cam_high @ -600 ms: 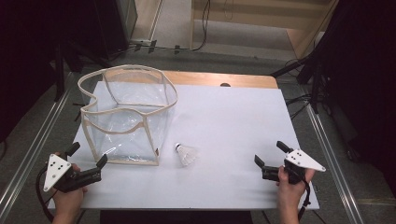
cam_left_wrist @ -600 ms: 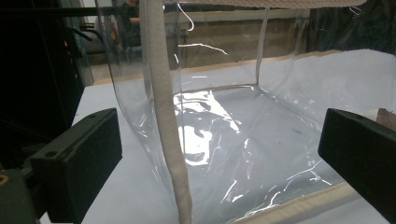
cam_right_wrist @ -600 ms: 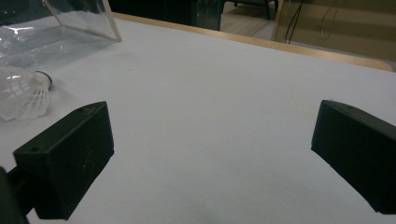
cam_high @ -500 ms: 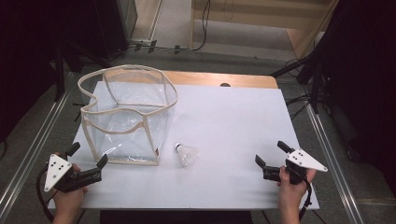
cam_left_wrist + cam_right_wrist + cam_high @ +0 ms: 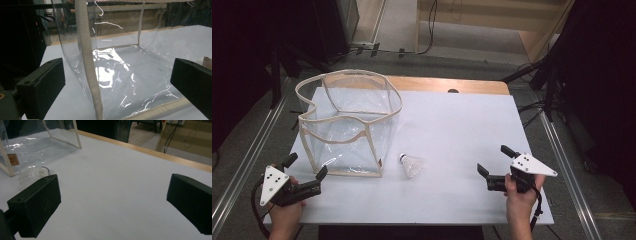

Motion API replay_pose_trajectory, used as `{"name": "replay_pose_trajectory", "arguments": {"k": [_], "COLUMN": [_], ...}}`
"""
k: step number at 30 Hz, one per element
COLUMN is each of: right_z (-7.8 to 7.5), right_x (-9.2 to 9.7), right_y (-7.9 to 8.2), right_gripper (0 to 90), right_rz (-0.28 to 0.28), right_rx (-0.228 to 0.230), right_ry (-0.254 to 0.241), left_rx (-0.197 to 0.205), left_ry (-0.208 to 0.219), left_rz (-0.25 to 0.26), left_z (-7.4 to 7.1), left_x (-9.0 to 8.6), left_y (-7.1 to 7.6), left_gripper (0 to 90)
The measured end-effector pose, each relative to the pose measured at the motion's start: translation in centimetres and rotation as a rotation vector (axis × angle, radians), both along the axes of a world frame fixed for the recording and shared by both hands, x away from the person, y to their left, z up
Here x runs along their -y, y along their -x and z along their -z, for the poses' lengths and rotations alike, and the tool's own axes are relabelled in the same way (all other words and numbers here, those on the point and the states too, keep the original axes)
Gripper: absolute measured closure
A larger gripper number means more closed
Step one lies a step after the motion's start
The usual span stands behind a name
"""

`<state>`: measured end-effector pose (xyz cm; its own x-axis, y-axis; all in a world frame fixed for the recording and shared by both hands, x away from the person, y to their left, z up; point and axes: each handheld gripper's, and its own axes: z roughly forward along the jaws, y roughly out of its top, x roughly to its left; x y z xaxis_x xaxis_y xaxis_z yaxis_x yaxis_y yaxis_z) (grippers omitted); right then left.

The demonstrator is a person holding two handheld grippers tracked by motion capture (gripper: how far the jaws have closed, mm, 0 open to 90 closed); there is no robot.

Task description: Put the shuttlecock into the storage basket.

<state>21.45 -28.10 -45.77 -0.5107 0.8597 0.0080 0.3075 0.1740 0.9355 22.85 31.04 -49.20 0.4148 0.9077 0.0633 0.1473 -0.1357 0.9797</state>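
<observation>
High view: white worktop (image 5: 452,125) with a wooden edge along the far side. Clear plastic bag (image 5: 346,122) with beige trim stands open-topped on the left half, its top rim wavy and partly sagging. White shuttlecock (image 5: 411,165) lies on its side just beside the bag's near right corner, not touching it as far as can be told, dark cork end pointing toward the bag. Left hand-held gripper (image 5: 303,171) sits at the near left corner of the worktop, held in the person's left hand (image 5: 286,215), jaws apart, nothing between them, tips near the bag's near left corner. Right hand-held gripper (image 5: 492,167) is at the near right, held in the right hand (image 5: 521,197), jaws apart and empty, well apart from the shuttlecock.

Left gripper view: both black jaws spread wide at the frame edges. The clear plastic bag (image 5: 130,70) is straight ahead, close up. One beige vertical seam of the bag runs down between the jaws, nearer the left one. Cannot tell whether either jaw touches the plastic. Glare on the bag floor; bag looks empty.

Right gripper view: jaws wide apart, bare white worktop (image 5: 120,195) between them. Shuttlecock (image 5: 32,175) is at left, just above the left jaw, next to the bag (image 5: 37,145) corner, which carries a small brown tag.
</observation>
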Motion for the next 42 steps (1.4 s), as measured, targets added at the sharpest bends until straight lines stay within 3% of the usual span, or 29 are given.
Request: {"name": "replay_pose_trajectory", "arguments": {"k": [4, 12, 30, 31, 33, 37, 40, 42], "right_z": [-0.7, -1.6, -2.6, -2.6, -2.7, -2.8, -2.9, -3.0], "right_x": [-1.0, -2.7, -6.3, -6.4, -6.8, -7.5, -8.0, -8.4], "right_y": [-0.7, -2.1, -4.5, -4.7, -4.8, -5.2, -5.4, -5.5], "right_gripper": [0.0, 0.0, 0.0, 1.3, 14.6, 15.9, 31.4, 32.1], "right_rz": [-0.050, -0.093, -0.220, -0.235, -0.250, -0.267, -0.290, -0.302], "right_rx": [-0.004, -0.020, -0.061, -0.066, -0.057, -0.062, -0.066, -0.066], "right_ry": [0.013, 0.026, 0.047, 0.047, 0.041, 0.047, 0.041, 0.043], "left_rx": [0.000, 0.000, -0.001, -0.001, -0.001, -0.002, -0.001, -0.001], "left_ry": [-0.002, 0.001, 0.000, -0.003, -0.005, -0.006, -0.007, -0.007], "left_rz": [0.000, -0.001, -0.002, -0.001, -0.001, -0.001, -0.001, -0.001], "left_z": [0.0, 0.0, 0.0, 0.0, 0.0, 0.0, 0.0, 0.0], "left_x": [0.0, 0.0, 0.0, 0.0, 0.0, 0.0, 0.0, 0.1], "left_y": [0.0, 0.0, 0.0, 0.0, 0.0, 0.0, 0.0, 0.0], "left_gripper": [0.3, 0.3, 0.3, 0.3, 0.3, 0.3, 0.3, 0.3]}}
